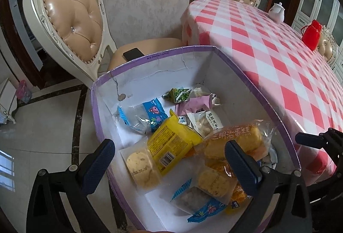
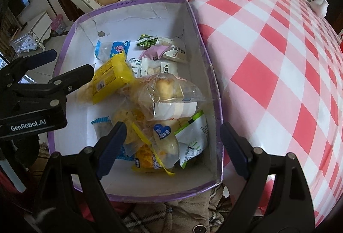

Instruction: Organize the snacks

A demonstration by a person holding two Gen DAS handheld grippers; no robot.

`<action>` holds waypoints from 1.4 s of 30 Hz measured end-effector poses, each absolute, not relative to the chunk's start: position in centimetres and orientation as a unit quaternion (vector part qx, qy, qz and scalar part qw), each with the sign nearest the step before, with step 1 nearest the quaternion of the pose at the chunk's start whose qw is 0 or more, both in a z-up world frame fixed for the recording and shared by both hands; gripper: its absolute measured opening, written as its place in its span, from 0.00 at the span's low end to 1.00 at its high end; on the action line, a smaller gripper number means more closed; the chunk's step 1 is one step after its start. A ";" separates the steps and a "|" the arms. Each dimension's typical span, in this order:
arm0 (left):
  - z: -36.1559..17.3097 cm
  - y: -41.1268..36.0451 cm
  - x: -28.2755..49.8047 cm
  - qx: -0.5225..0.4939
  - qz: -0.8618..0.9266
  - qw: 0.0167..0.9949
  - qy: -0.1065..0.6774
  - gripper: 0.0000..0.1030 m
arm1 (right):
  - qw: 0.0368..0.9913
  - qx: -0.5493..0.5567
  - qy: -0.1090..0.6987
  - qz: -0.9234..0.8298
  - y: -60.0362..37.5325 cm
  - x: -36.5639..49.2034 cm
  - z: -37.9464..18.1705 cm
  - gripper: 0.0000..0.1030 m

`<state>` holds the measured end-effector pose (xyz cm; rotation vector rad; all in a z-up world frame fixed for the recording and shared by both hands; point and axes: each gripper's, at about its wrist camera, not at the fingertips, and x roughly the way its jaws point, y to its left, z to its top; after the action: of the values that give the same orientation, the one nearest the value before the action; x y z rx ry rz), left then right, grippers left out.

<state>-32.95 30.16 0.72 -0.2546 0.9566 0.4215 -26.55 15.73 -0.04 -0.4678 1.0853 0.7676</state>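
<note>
Room: dining room, tufted chair [image 1: 72, 18], tiled floor.
Worktop: red-checked cloth [image 1: 268, 44], bare near box.
Snacks: loose heap inside purple-edged box [image 2: 199, 24] beside worktop edge.
Left gripper [image 1: 171, 160]: jaws wide apart, nothing gripped, over yellow packet [image 1: 171, 145].
Right gripper [image 2: 173, 147]: jaws spread, empty, above clear cake bag [image 2: 171, 100].
Tip: pinch one packet at a time, mid-body, avoid crushing cakes.
</note>
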 end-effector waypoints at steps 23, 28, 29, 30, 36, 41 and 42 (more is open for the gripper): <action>0.1 29.8 -32.8 -0.121 0.195 0.855 0.465 1.00 | 0.754 -0.215 0.508 0.356 16.2 -27.0 -0.8 0.87; 0.0 29.9 -32.8 -0.123 0.195 0.854 0.466 1.00 | 0.753 -0.214 0.510 0.356 16.2 -27.0 -0.9 0.87; 0.0 29.9 -32.8 -0.123 0.195 0.854 0.466 1.00 | 0.752 -0.214 0.511 0.356 16.2 -27.0 -1.0 0.87; 0.0 29.9 -32.8 -0.123 0.195 0.854 0.466 1.00 | 0.752 -0.214 0.512 0.357 16.2 -27.0 -1.0 0.87; -0.1 29.9 -32.8 -0.123 0.195 0.853 0.467 1.00 | 0.751 -0.213 0.513 0.357 16.2 -27.0 -1.1 0.87; -0.2 29.9 -32.8 -0.124 0.195 0.853 0.468 1.00 | 0.749 -0.213 0.516 0.358 16.3 -27.0 -1.2 0.87; -0.2 30.0 -32.8 -0.124 0.195 0.853 0.468 1.00 | 0.749 -0.213 0.516 0.358 16.3 -27.0 -1.2 0.87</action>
<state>-32.84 29.96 -0.21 -0.2605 0.9848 0.4096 -26.98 16.27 -1.22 -0.4647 1.1281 0.7823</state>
